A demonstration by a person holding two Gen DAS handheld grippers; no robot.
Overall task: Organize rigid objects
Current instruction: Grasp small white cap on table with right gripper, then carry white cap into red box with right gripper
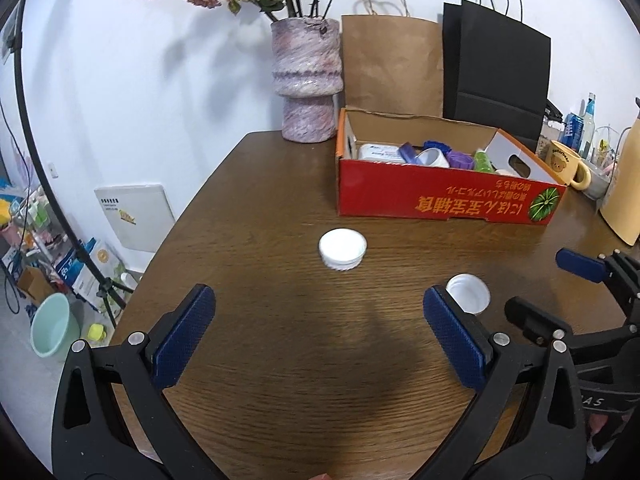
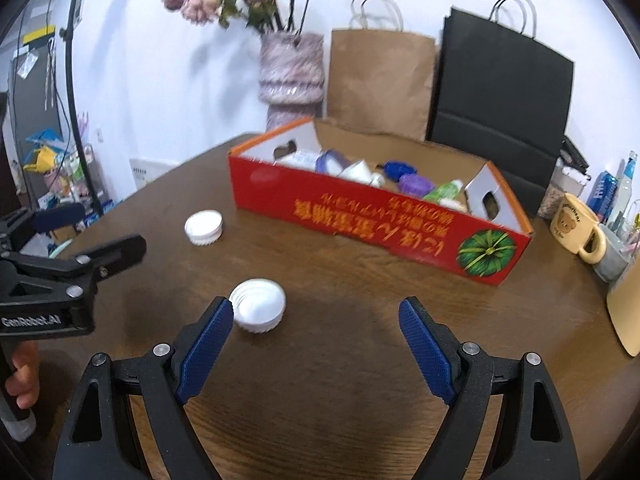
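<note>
Two white screw caps lie on the brown table. One cap [image 1: 343, 249] [image 2: 204, 227] rests flat side up, ahead of my left gripper [image 1: 320, 300] [image 2: 100, 230], which is open and holds nothing. The other cap [image 1: 468, 294] [image 2: 260, 306] lies hollow side up, just beyond the left fingertip [image 2: 222, 316] of my right gripper [image 2: 316, 308] [image 1: 538, 284]. That gripper is also open and touches nothing. Behind them a red cardboard box [image 1: 440, 196] [image 2: 360, 216] holds several small plastic items.
At the back of the table stand a mottled pink vase [image 1: 308, 80] with dried flowers, a brown paper bag [image 1: 392, 64] and a black bag [image 1: 496, 68]. At the right are a yellow bear mug [image 2: 576, 232], bottles and a tan board [image 2: 628, 304]. A hand [image 2: 24, 380] grips the left tool's handle.
</note>
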